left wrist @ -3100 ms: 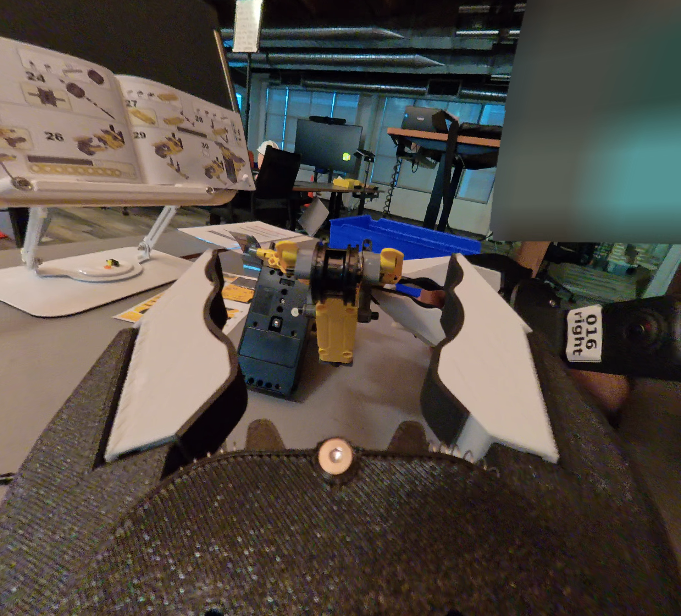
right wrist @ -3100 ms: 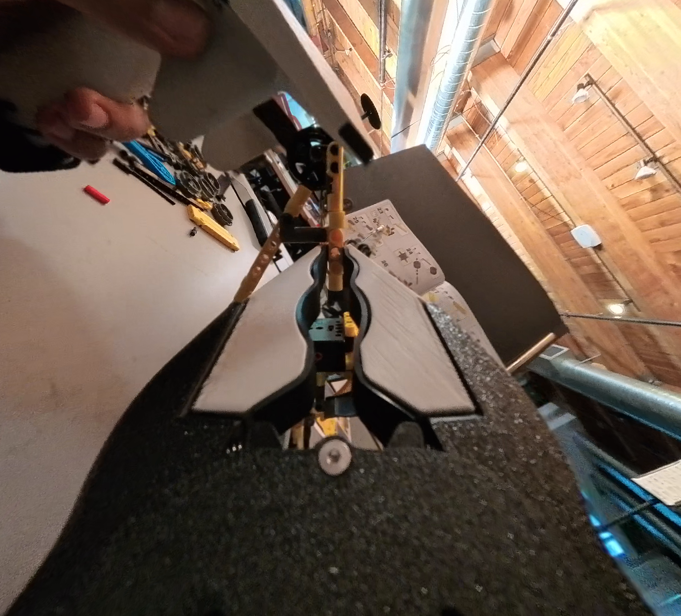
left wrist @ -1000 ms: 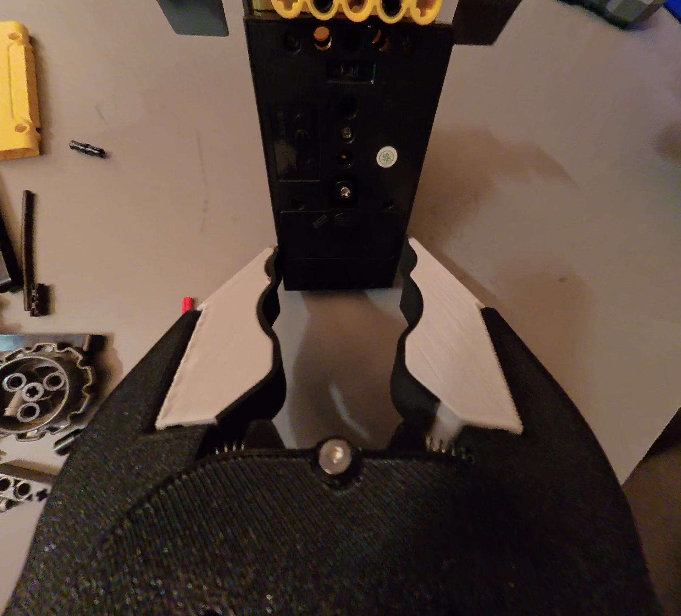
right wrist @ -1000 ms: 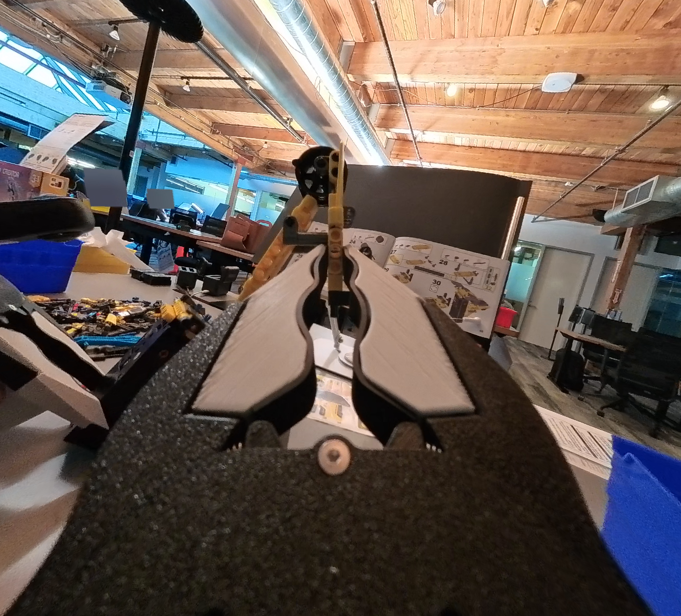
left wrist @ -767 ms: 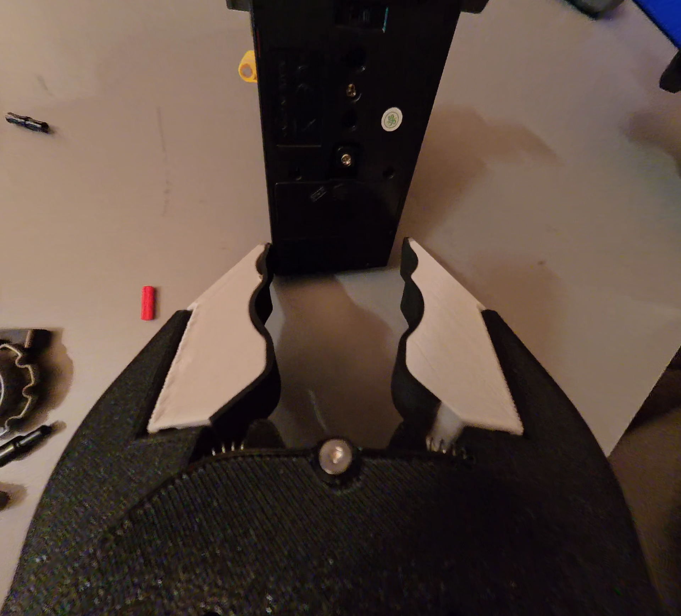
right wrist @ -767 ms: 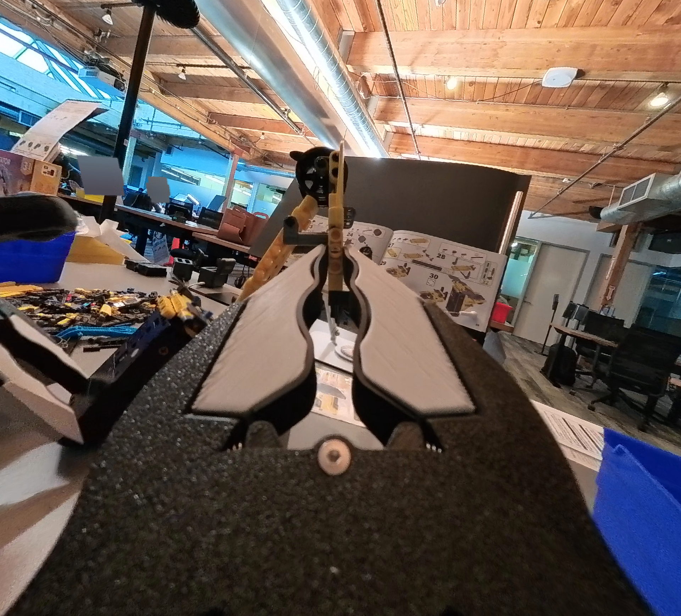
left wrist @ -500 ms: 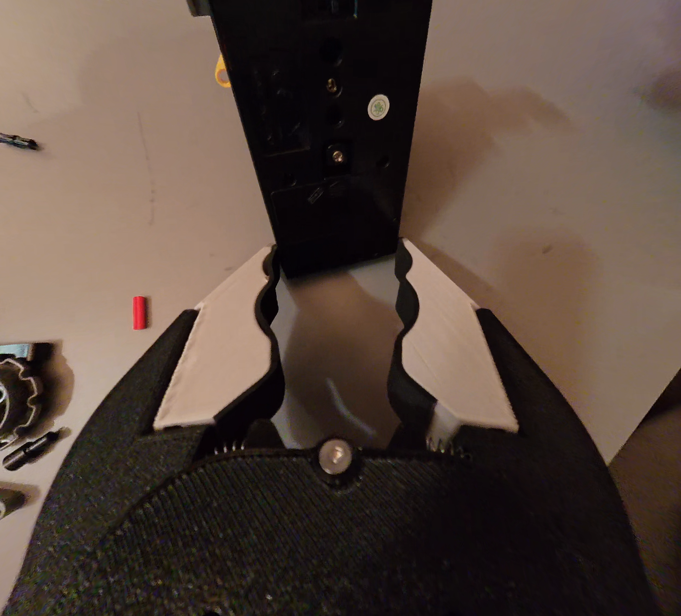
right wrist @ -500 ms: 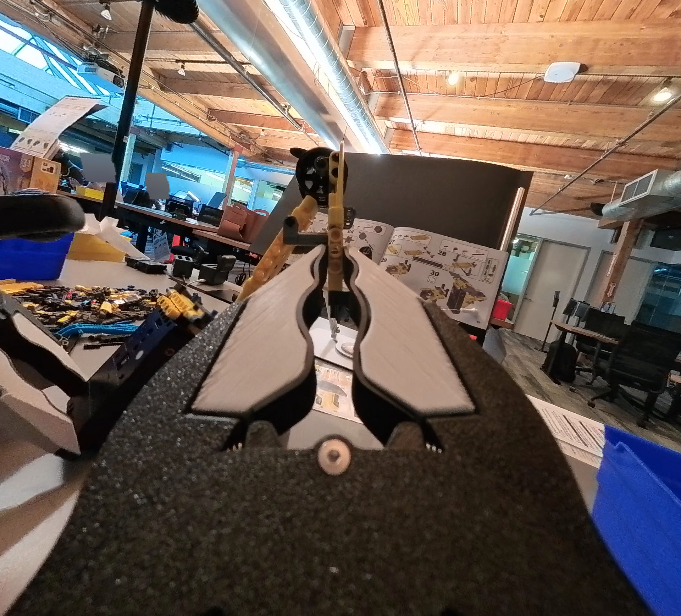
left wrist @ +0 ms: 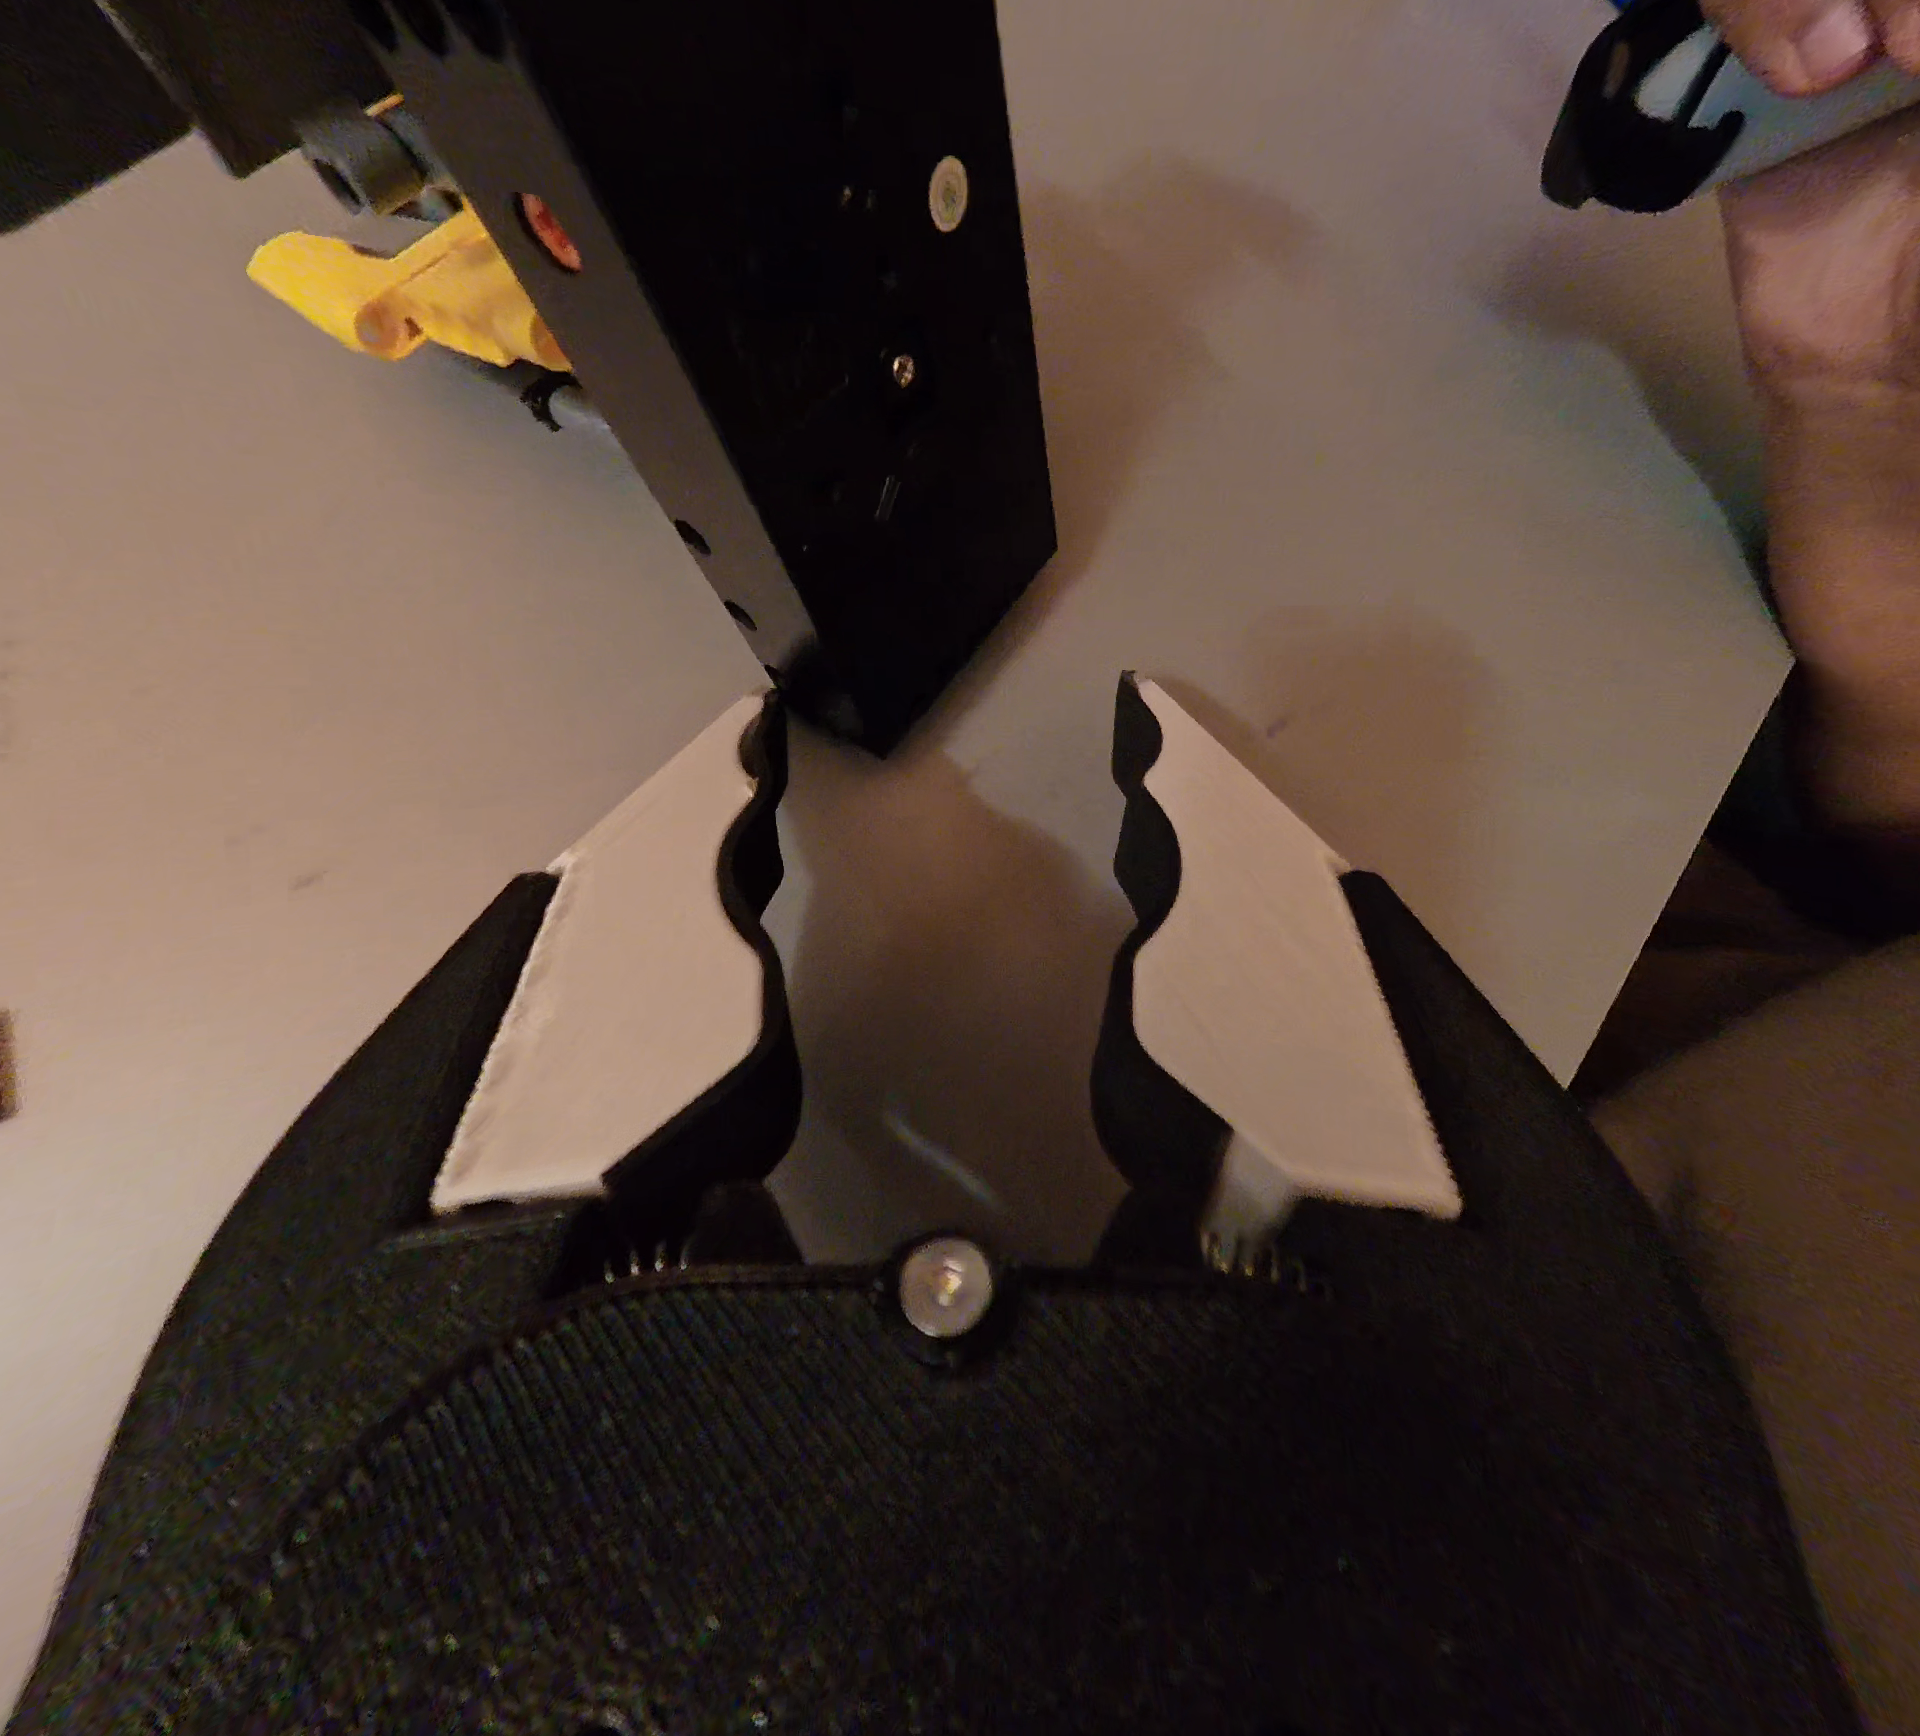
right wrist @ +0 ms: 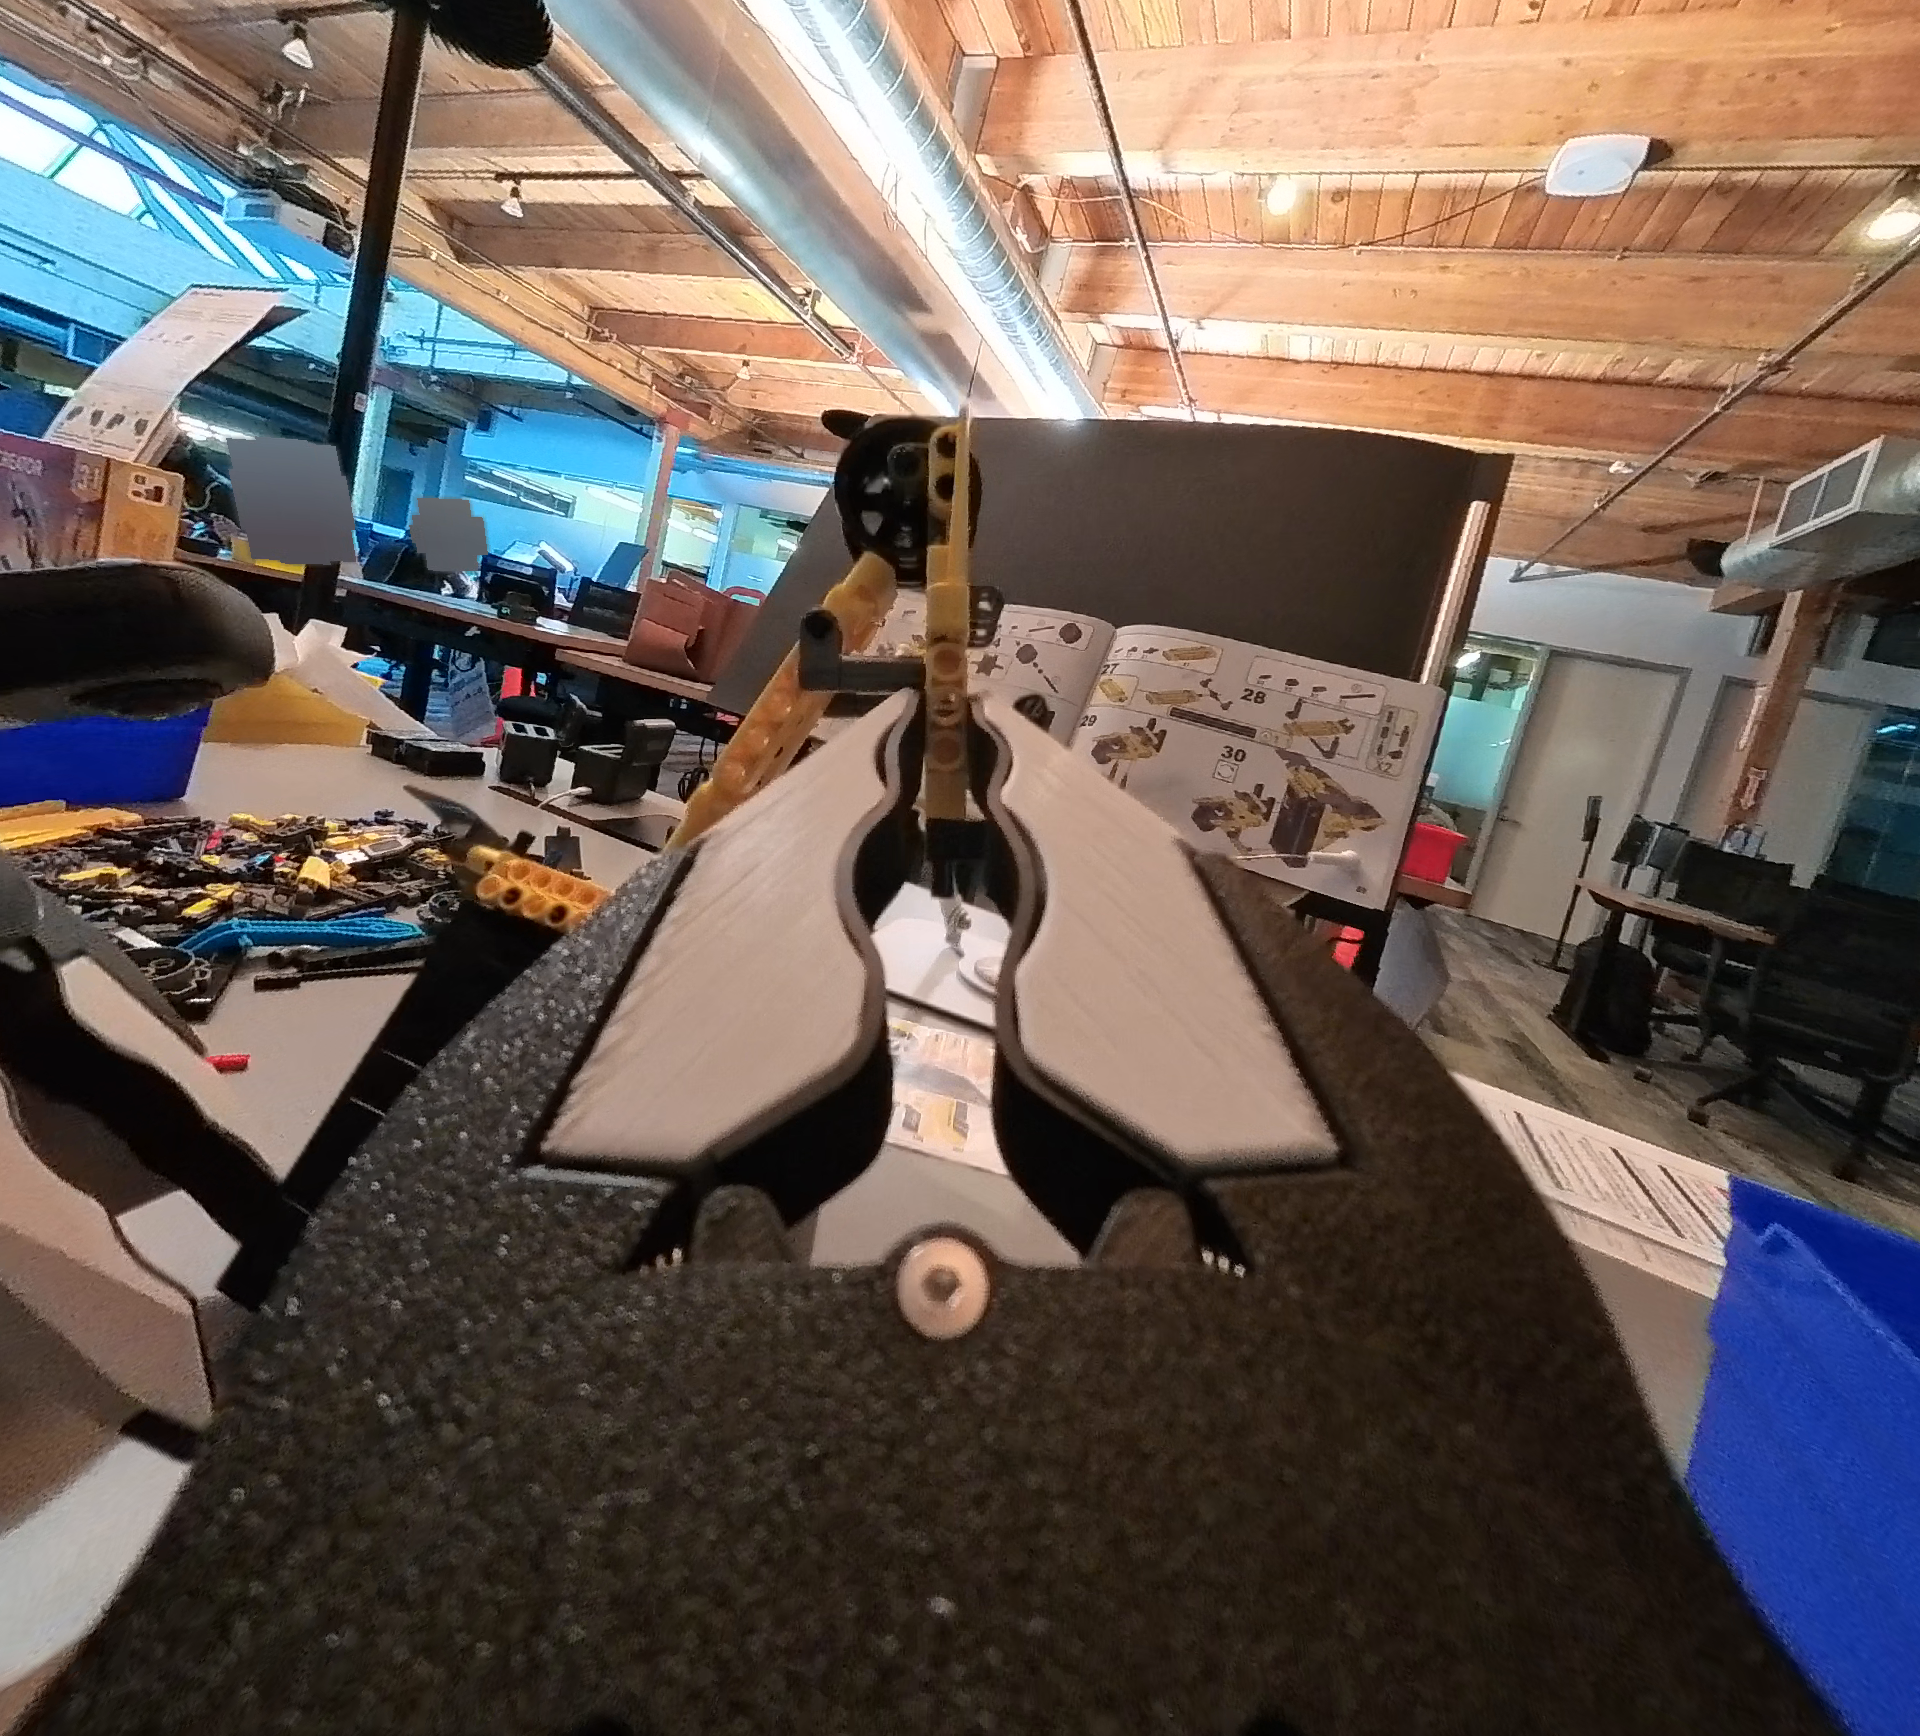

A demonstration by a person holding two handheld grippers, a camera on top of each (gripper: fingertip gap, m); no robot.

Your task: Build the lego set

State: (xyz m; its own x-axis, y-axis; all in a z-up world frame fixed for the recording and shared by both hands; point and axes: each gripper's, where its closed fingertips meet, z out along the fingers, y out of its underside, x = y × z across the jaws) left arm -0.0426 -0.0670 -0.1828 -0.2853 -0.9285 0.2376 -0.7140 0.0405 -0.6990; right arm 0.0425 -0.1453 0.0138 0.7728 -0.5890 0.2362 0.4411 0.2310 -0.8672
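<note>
The left gripper point(left wrist: 945, 694) is sitting with its fingers spread wide and gripping nothing. Half a second earlier those fingers were straddling the near end of the black box point(left wrist: 831, 284) squarely. Now the box is showing two faces, turned so that its lower corner is poking toward the gap, and the left fingertip is touching or all but touching that corner. The right fingertip is standing clear of it.

The box is filling the upper centre of the frame and resting on the grey table point(left wrist: 1299, 439). Its long axis is running from the top edge down to the centre, with the near end pointing at the camera. A yellow piece point(left wrist: 416, 304) is sticking out at its left side. A hand point(left wrist: 1849, 128) is showing at the upper right.

The right gripper point(right wrist: 948, 699) is staying pinched nearly shut on a yellow beam point(right wrist: 948, 606). The beam is standing upright in the centre, carrying a black wheel point(right wrist: 894, 497) at its top, in front of an open booklet point(right wrist: 1226, 730).
</note>
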